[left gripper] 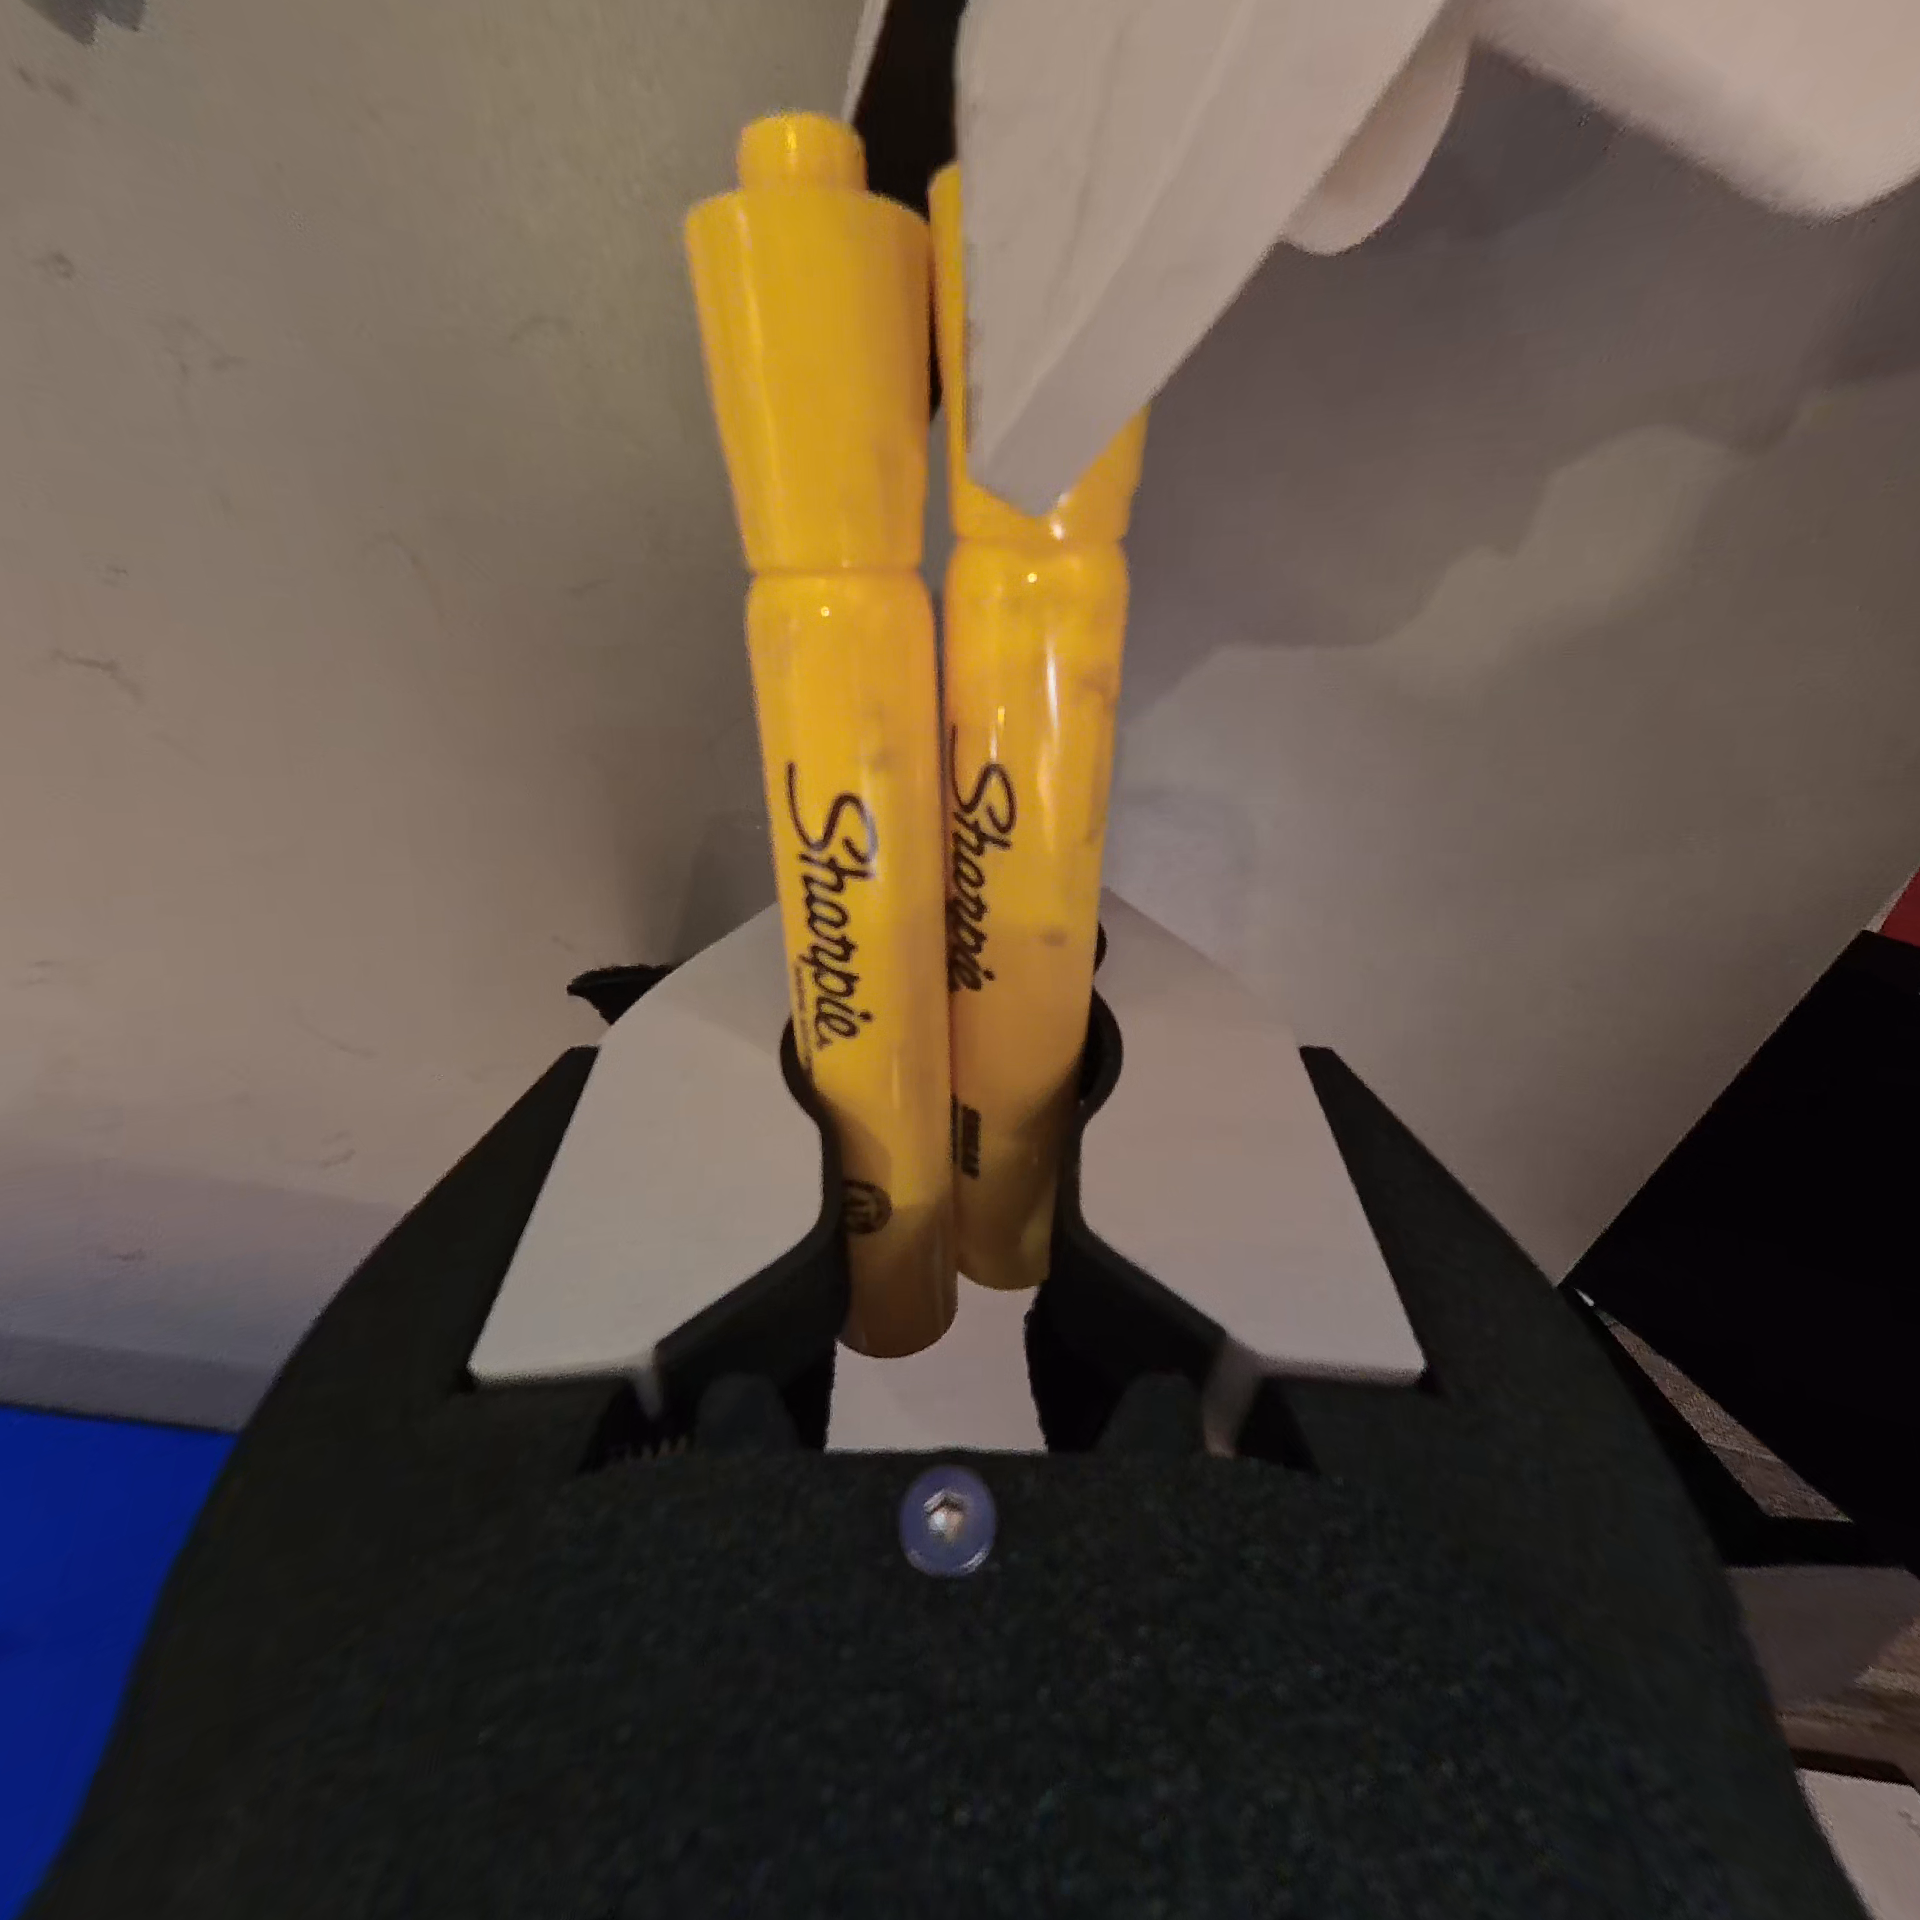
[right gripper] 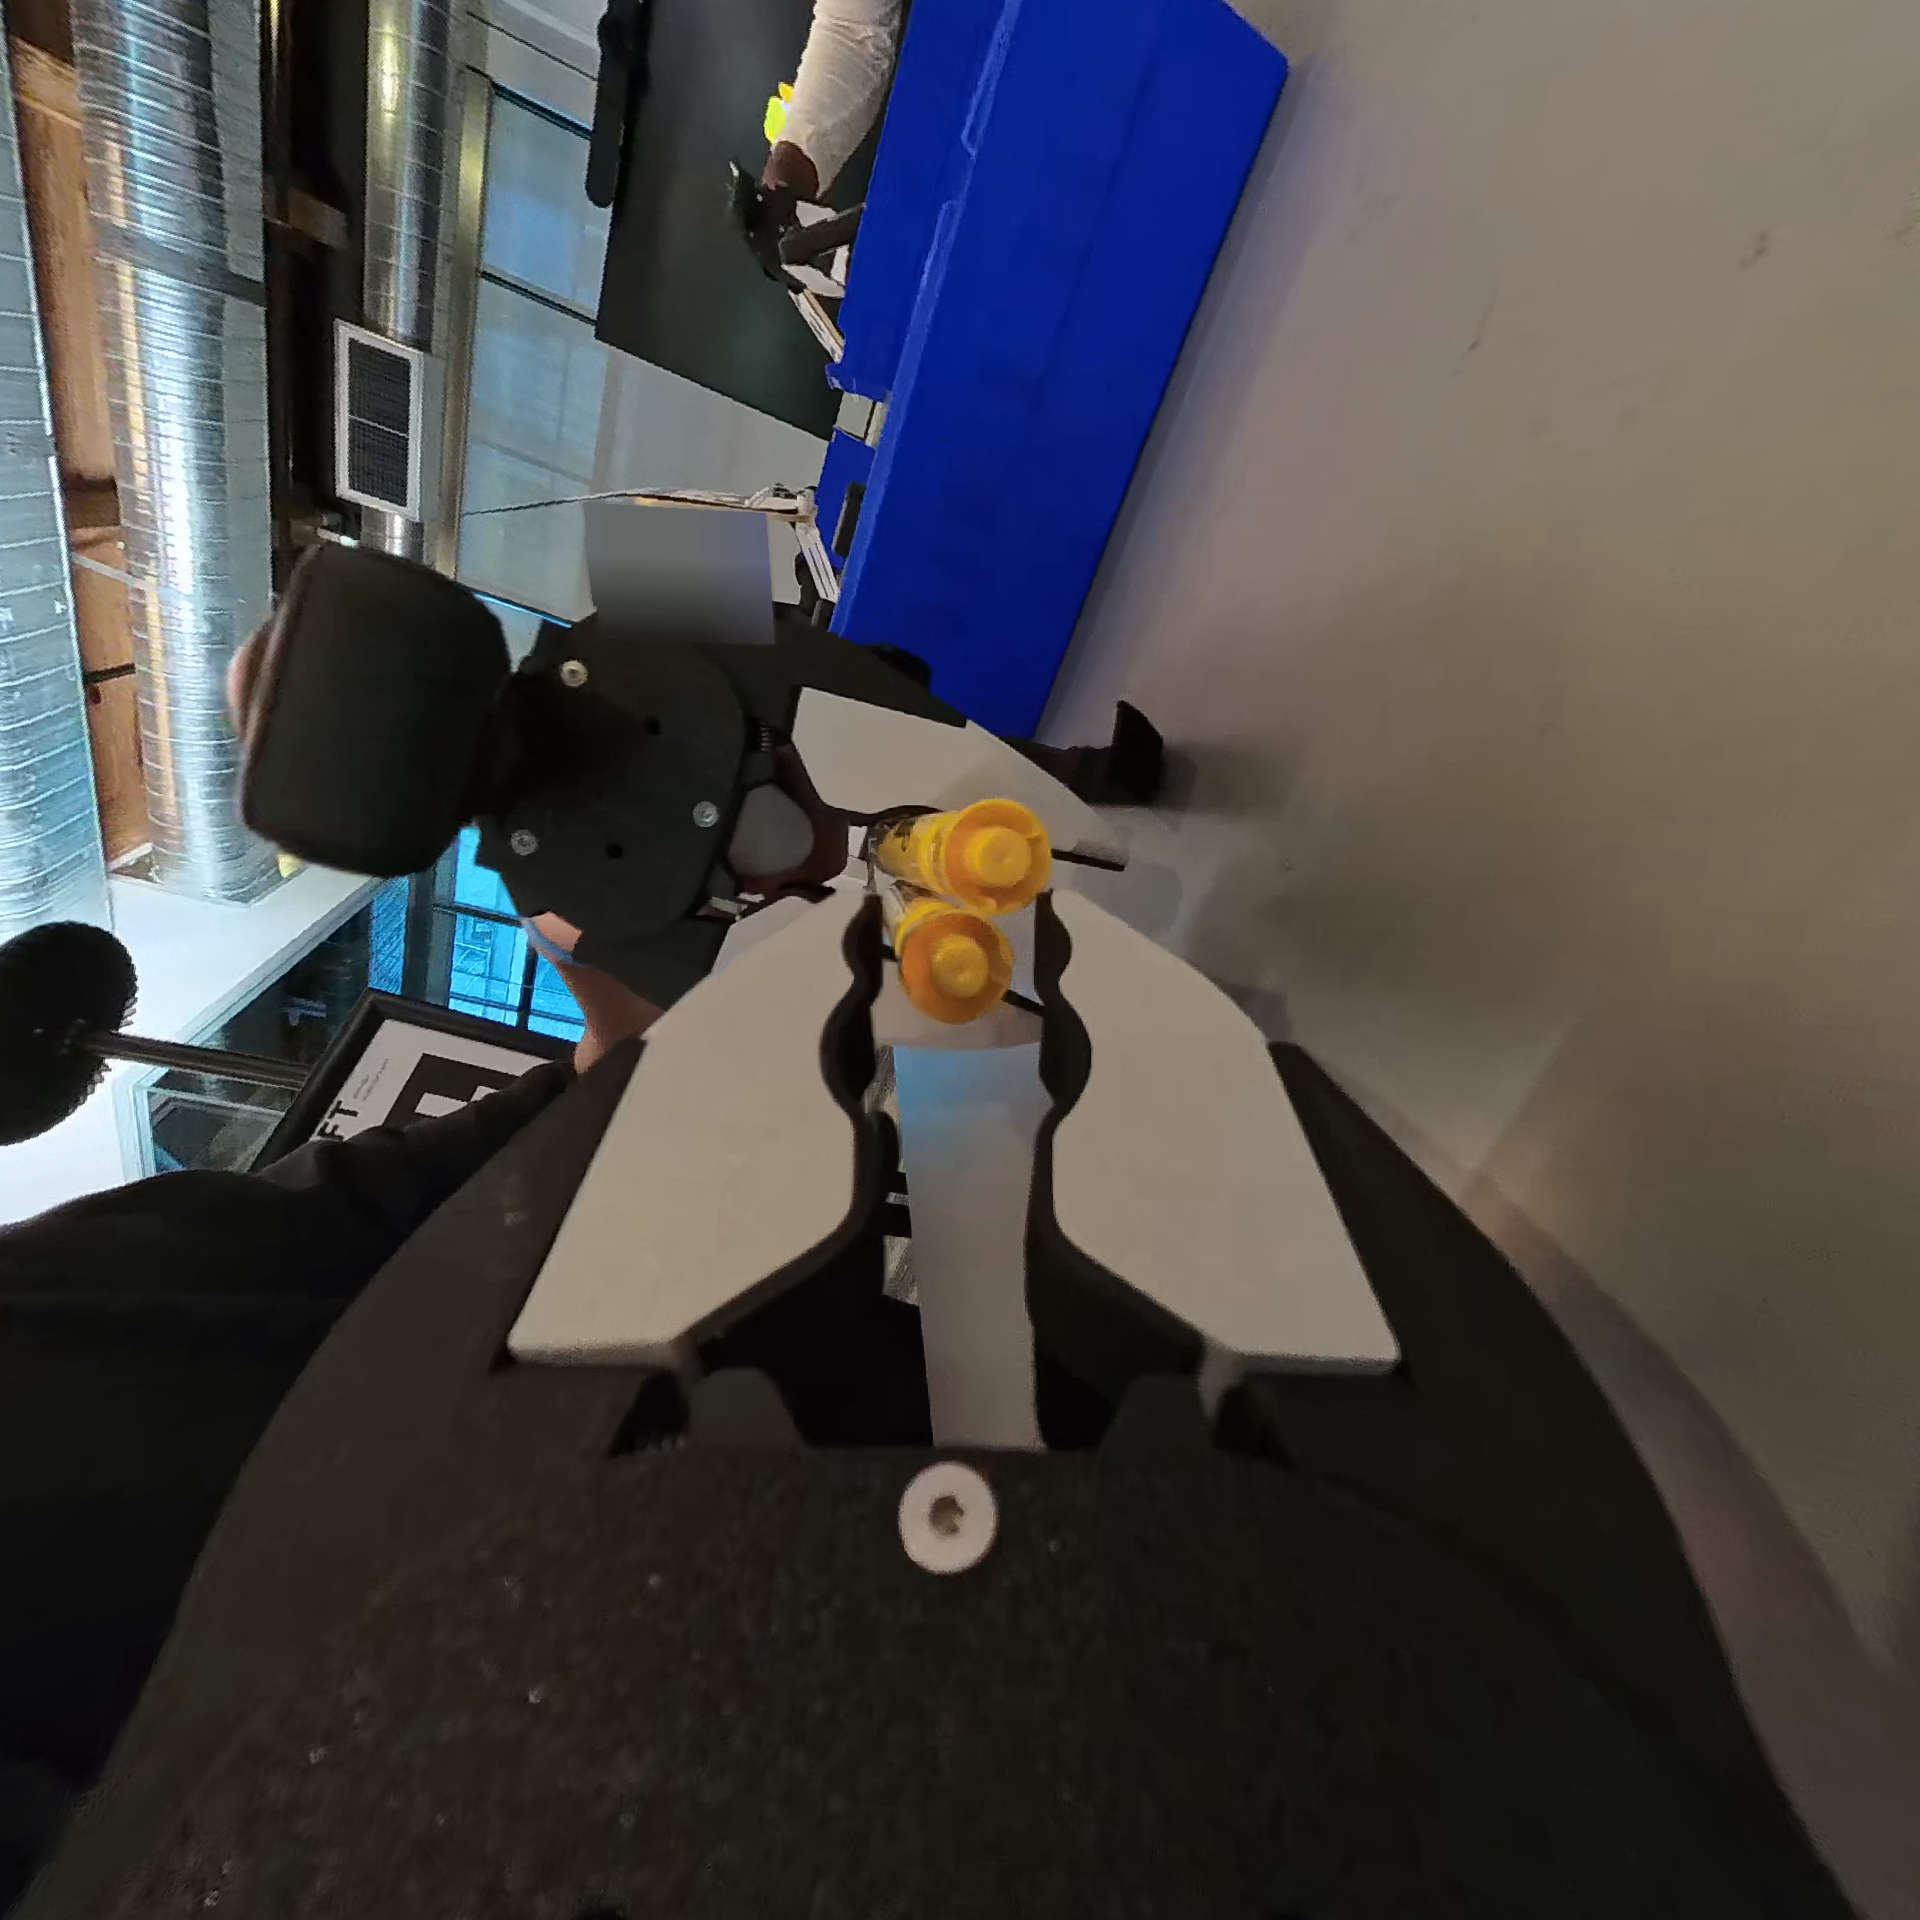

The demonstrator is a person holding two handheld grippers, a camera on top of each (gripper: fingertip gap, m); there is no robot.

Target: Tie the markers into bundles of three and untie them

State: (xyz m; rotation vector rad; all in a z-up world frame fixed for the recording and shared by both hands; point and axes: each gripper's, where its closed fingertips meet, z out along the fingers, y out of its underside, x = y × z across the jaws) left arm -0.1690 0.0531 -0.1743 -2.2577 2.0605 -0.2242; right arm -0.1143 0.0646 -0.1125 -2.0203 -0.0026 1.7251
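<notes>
Two yellow markers (left gripper: 894, 831) lie side by side in my left gripper (left gripper: 940, 1039), which is shut on their lower barrels; their caps point away from the camera. A white finger (left gripper: 1091, 260) of my right gripper reaches in from the upper right and covers the right marker's cap. In the right wrist view I see both caps (right gripper: 961, 904) end-on at the tips of my right gripper (right gripper: 954, 925). Its jaws stand apart around the lower cap. A thin black strand (right gripper: 1086, 858) sticks out beside the caps. The left gripper's black body (right gripper: 623, 790) is behind them.
The beige tabletop (right gripper: 1558, 623) lies under the work. A blue bin (right gripper: 1039, 343) stands on it beyond the grippers. A person in a white sleeve (right gripper: 831, 83) works far behind. A black foam ball on a rod (right gripper: 57, 1029) is at the left. My hands' fingertips stand some 8 centimeters from each other.
</notes>
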